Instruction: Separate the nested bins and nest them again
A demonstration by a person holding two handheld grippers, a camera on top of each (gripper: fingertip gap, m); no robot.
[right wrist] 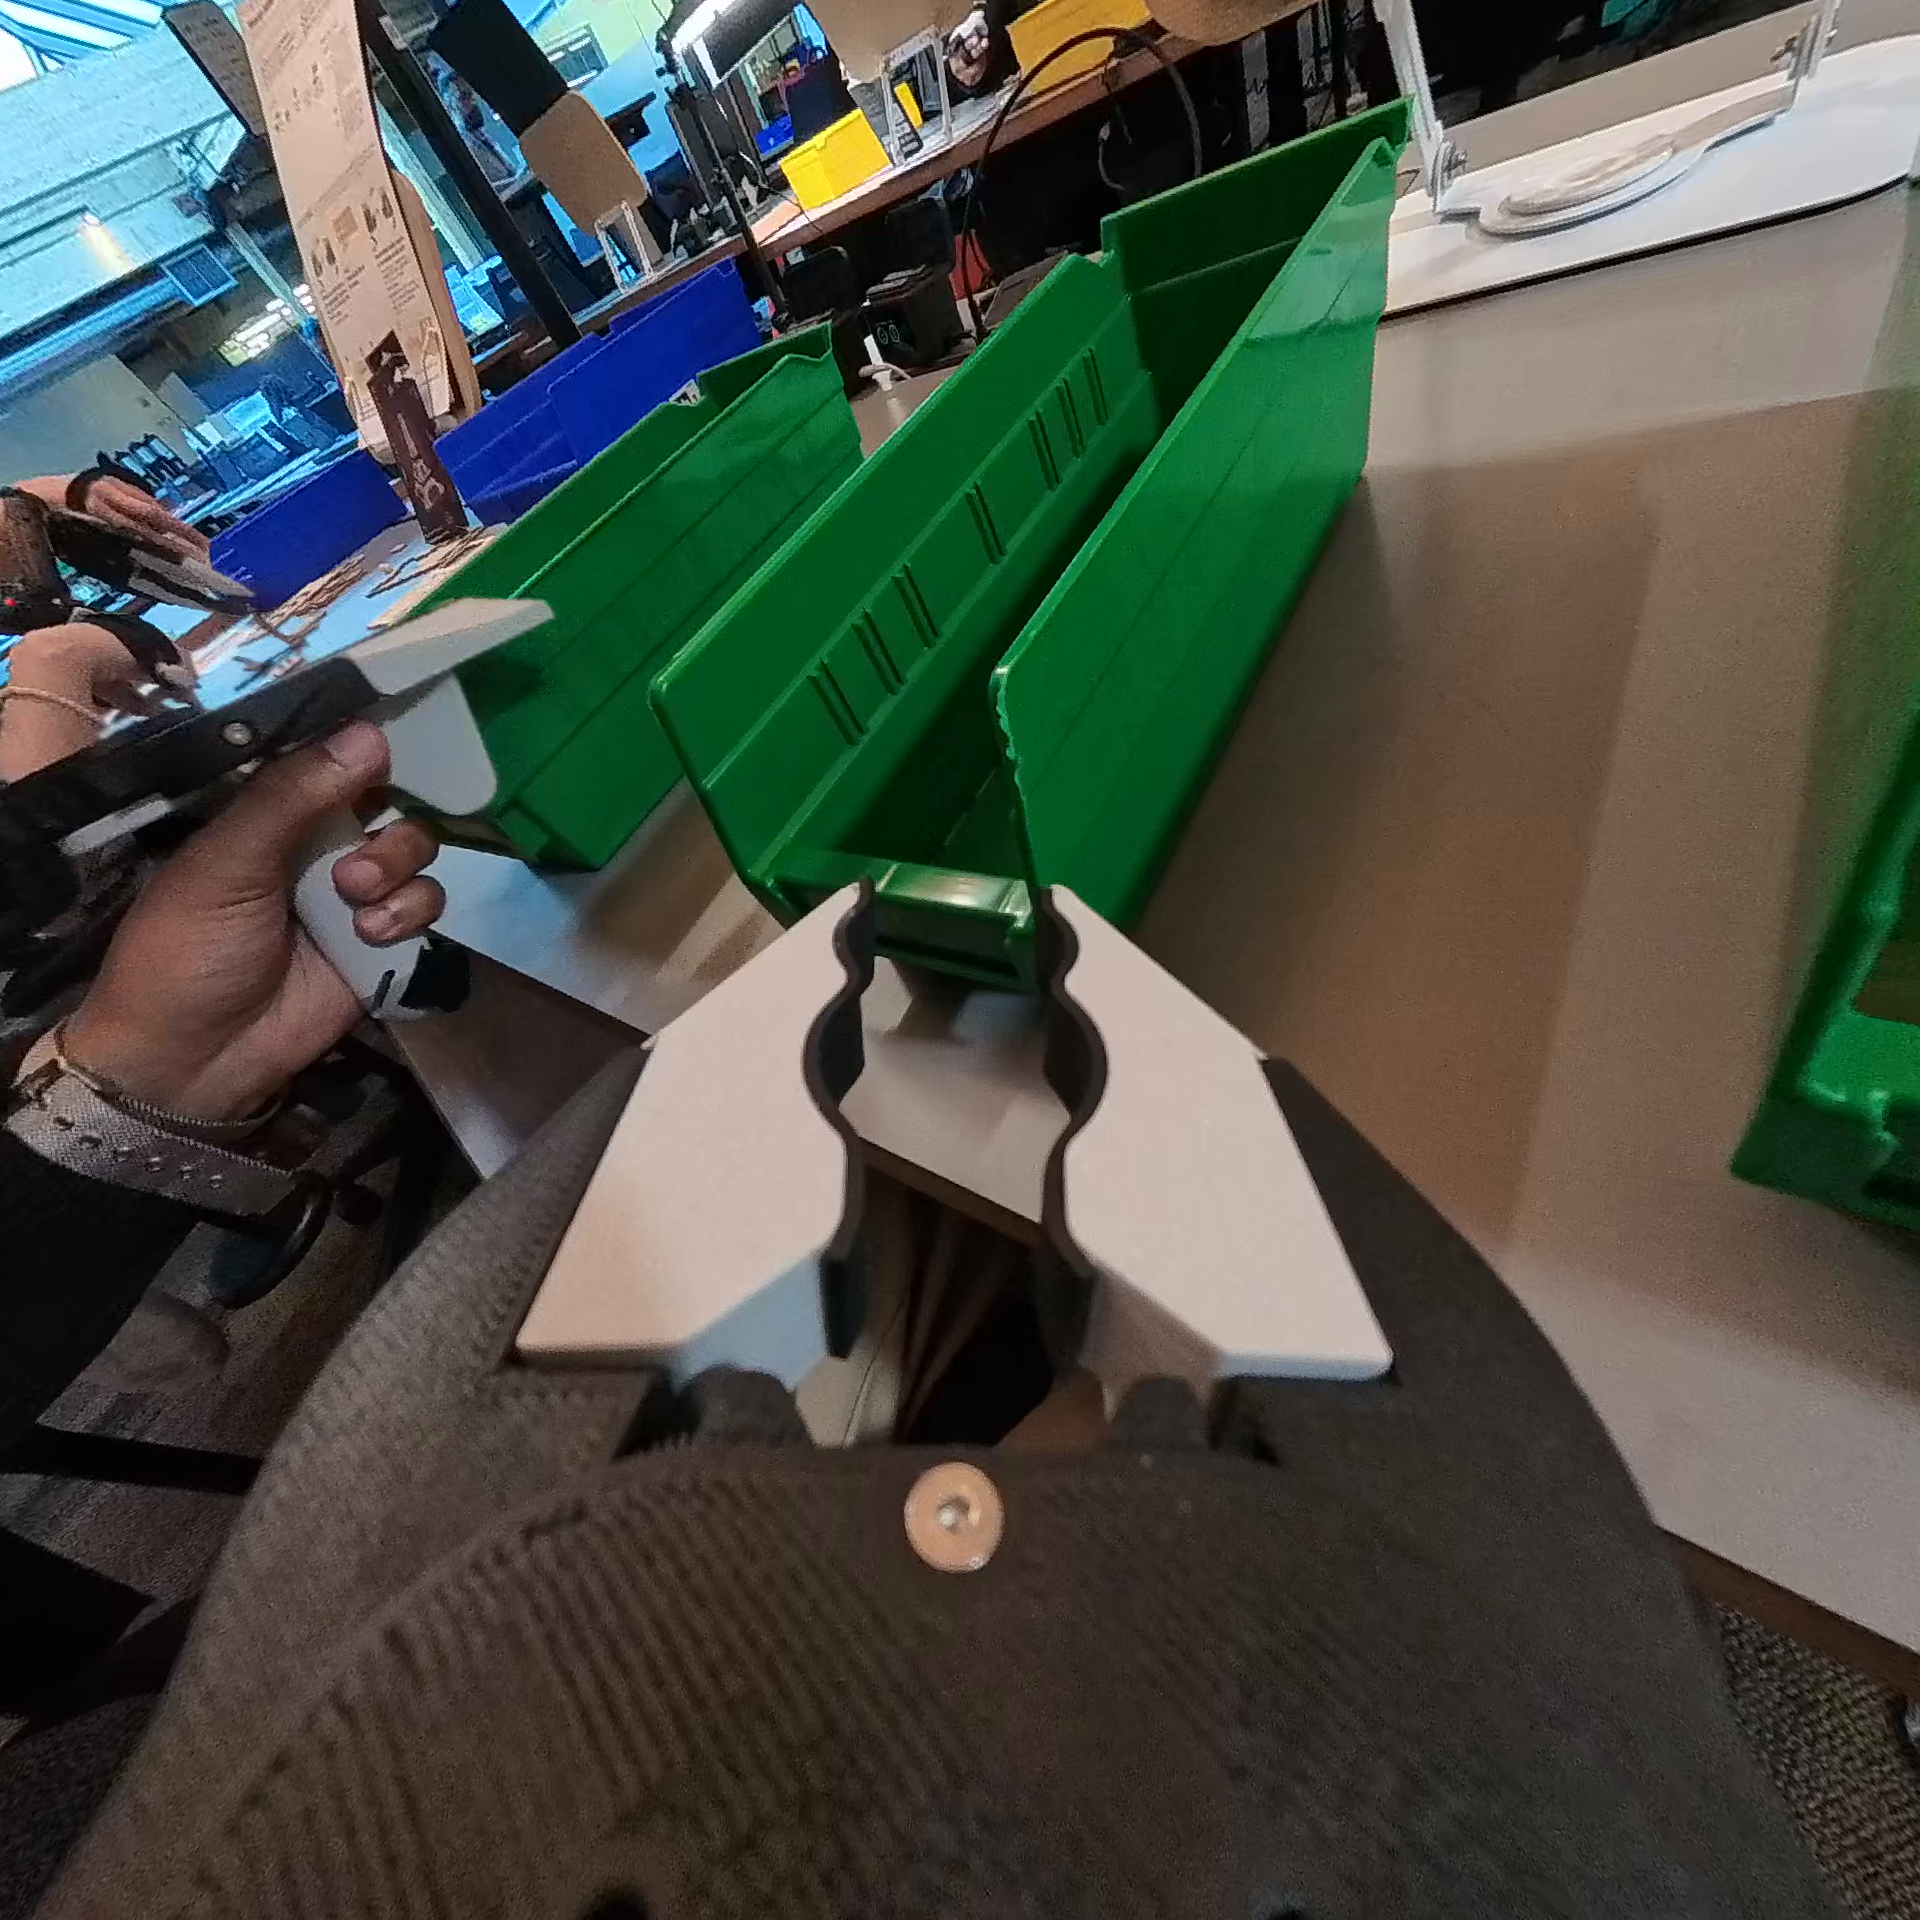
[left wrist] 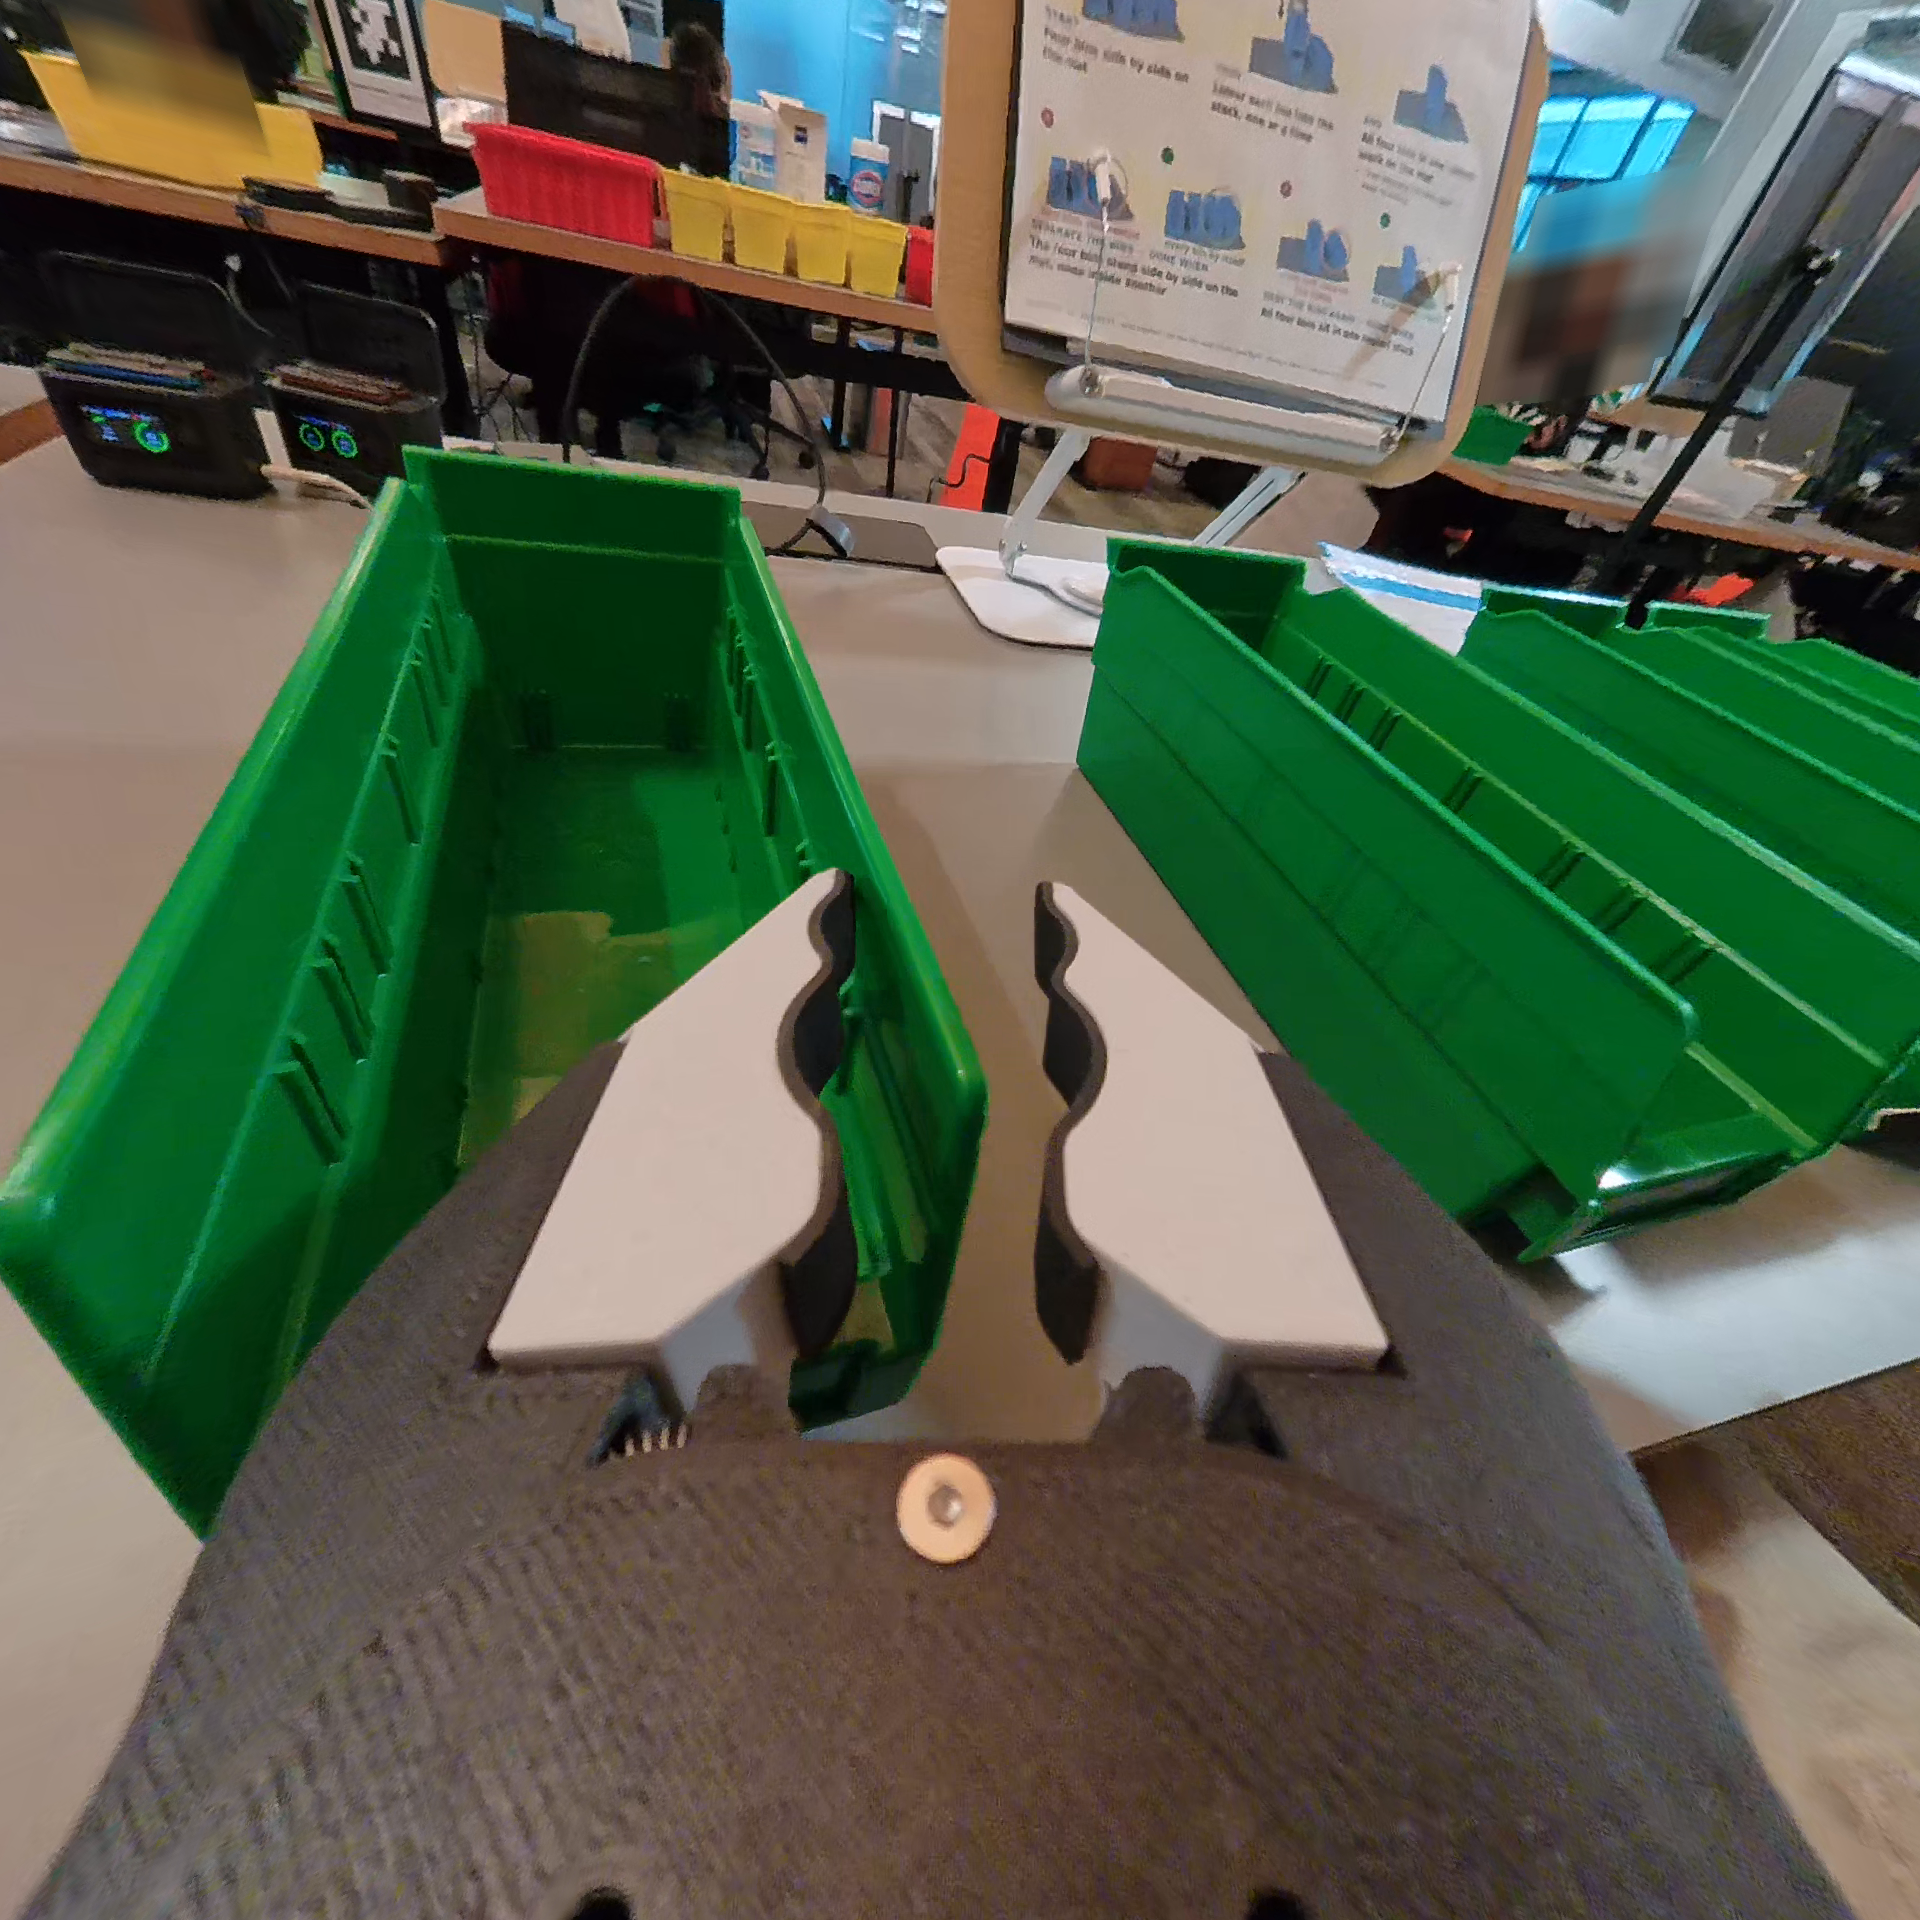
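In the left wrist view an open green bin point(left wrist: 312, 935) lies lengthwise ahead on the beige table point(left wrist: 987, 707). My left gripper point(left wrist: 945, 894) is open and straddles the bin's right wall point(left wrist: 904, 1039) near its front end, with the left finger inside. Several more green bins point(left wrist: 1351, 883) lie side by side to the right. In the right wrist view my right gripper point(right wrist: 951, 904) is open, with its fingertips on either side of the front lip point(right wrist: 945, 925) of a long green bin point(right wrist: 1143, 623). I cannot tell if the pads touch it.
A hand holds another gripper point(right wrist: 447, 665) at the front of a green bin point(right wrist: 644, 623) on the left. Another green bin point(right wrist: 1849, 987) is at the right edge. A paper stand point(left wrist: 1226, 208) with a white base point(left wrist: 1008, 603) stands behind. The table edge point(right wrist: 1766, 1558) is close.
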